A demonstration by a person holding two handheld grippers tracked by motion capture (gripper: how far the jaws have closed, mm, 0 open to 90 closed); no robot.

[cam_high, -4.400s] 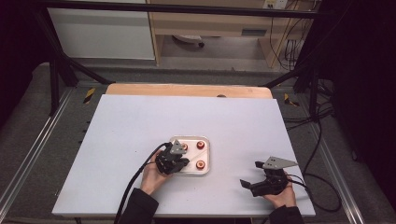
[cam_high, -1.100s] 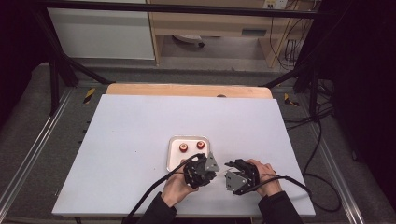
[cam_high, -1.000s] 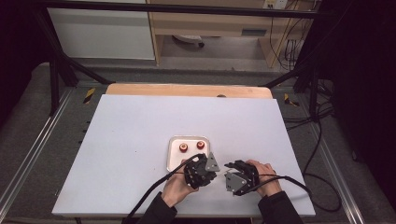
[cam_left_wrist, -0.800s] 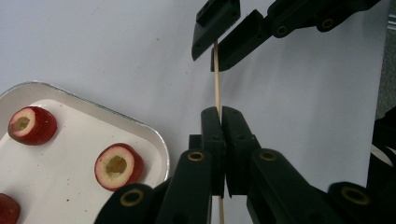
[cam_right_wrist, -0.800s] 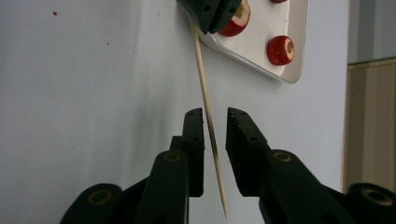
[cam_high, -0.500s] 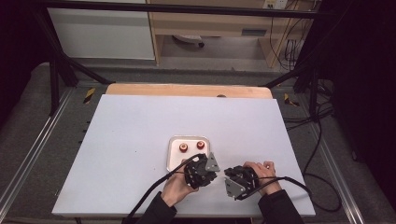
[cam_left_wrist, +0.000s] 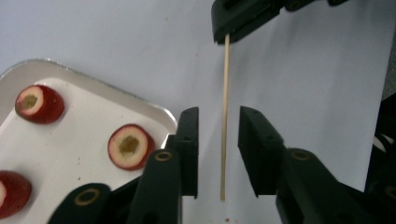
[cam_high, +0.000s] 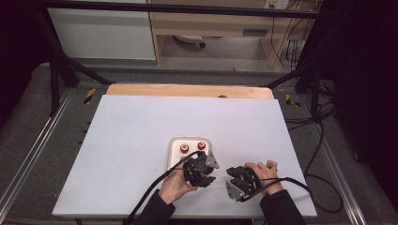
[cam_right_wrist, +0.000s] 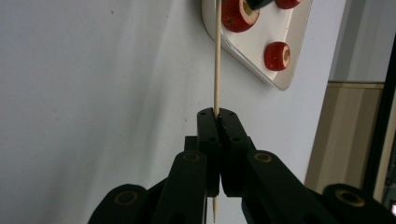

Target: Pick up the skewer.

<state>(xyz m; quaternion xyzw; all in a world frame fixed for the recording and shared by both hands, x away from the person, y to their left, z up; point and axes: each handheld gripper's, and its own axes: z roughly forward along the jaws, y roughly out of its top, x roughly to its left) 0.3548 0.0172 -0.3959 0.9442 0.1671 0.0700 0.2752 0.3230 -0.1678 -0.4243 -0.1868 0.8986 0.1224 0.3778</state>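
Wooden skewer (cam_right_wrist: 217,70) clamped by right tool (cam_right_wrist: 218,116); left tool (cam_left_wrist: 218,133) opening around it, beside tray (cam_left_wrist: 88,88) rim.

We see a big white table (cam_high: 141,140) with a brown wooden edge (cam_high: 187,90) at the far side. Past it stands a pale wooden cabinet (cam_high: 211,23) and a white one (cam_high: 101,33). Black cables (cam_high: 324,117) lie on the grey floor (cam_high: 28,136) at the right. Metal rails (cam_high: 33,159) run along both sides.
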